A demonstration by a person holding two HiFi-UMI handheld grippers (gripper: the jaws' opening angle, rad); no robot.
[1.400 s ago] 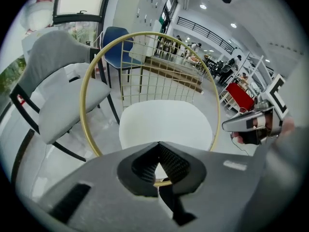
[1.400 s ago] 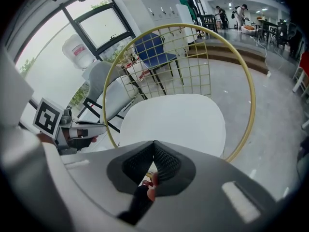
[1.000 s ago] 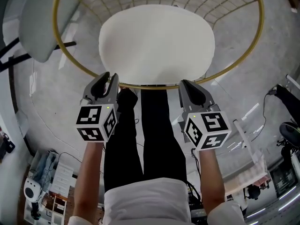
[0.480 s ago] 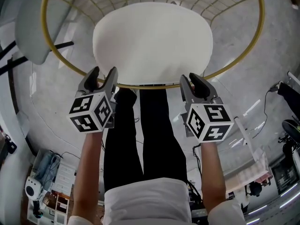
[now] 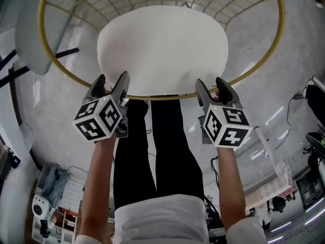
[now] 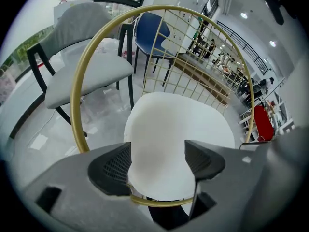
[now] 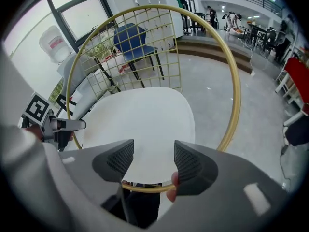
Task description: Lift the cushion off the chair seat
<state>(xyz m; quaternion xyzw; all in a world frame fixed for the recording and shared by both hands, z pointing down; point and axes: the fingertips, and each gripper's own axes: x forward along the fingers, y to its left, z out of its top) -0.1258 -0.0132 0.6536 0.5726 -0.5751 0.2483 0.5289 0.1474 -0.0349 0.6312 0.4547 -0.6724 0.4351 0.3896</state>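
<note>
A round white cushion (image 5: 162, 47) lies on the seat of a gold wire chair (image 5: 277, 39). Both grippers point down at its near edge, just above the gold front rim. My left gripper (image 5: 110, 81) is at the cushion's near left edge; its jaws have just been opening and stand wide. The left gripper view shows the cushion (image 6: 178, 127) beyond that gap, with no pad touching it. My right gripper (image 5: 211, 85) is at the near right edge. Its jaws have also just been opening, and the cushion (image 7: 140, 122) shows between them unpressed.
A grey chair (image 5: 33, 29) stands close on the left, and a blue chair (image 7: 128, 37) stands behind the gold mesh back. The person's black trouser legs (image 5: 152, 146) are right below the front rim. A cable (image 5: 297, 98) lies on the shiny floor at right.
Both grippers have moved forward to the cushion's near edge and their jaws have opened. The left gripper's marker cube has rolled.
</note>
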